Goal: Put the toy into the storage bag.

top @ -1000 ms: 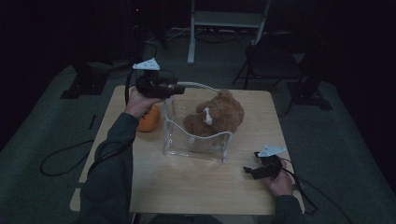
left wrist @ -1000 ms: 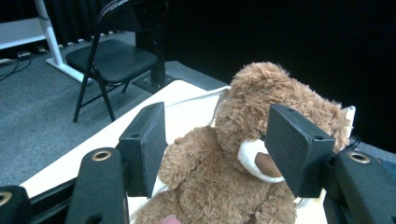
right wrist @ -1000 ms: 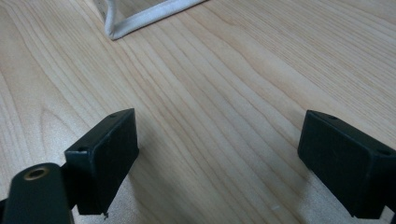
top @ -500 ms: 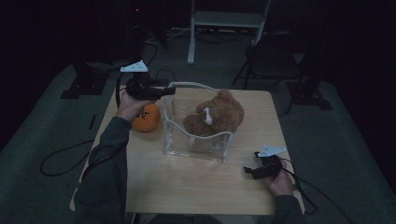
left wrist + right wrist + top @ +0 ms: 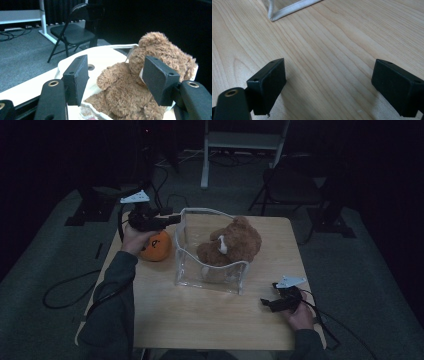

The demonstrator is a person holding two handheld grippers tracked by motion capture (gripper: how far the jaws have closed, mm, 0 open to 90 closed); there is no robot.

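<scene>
A brown teddy bear (image 5: 231, 245) sits in a clear plastic bag with white trim (image 5: 210, 275) at the middle of the wooden table (image 5: 200, 320). My left gripper (image 5: 172, 218) hovers at the bag's left rim, level and pointing at the bear. Its jaws are open with nothing pressed between them. In the left gripper view the bear (image 5: 155, 55) sits beyond the open left gripper (image 5: 117, 75). An orange round toy with dark marks (image 5: 157, 247) lies under the left hand. My right gripper (image 5: 266, 303) rests open near the table's front right; the right gripper (image 5: 332, 82) has bare wood between its pads.
A black folding chair (image 5: 292, 185) and a white stand (image 5: 245, 140) are on the floor behind the table. Cables (image 5: 65, 287) trail across the carpet on the left. A corner of the bag's white trim (image 5: 287, 11) lies ahead of the right gripper.
My left gripper has drawn back to the left and slightly down, away from the bag's rim, which uncovers more of the orange toy. The right gripper has stayed put.
</scene>
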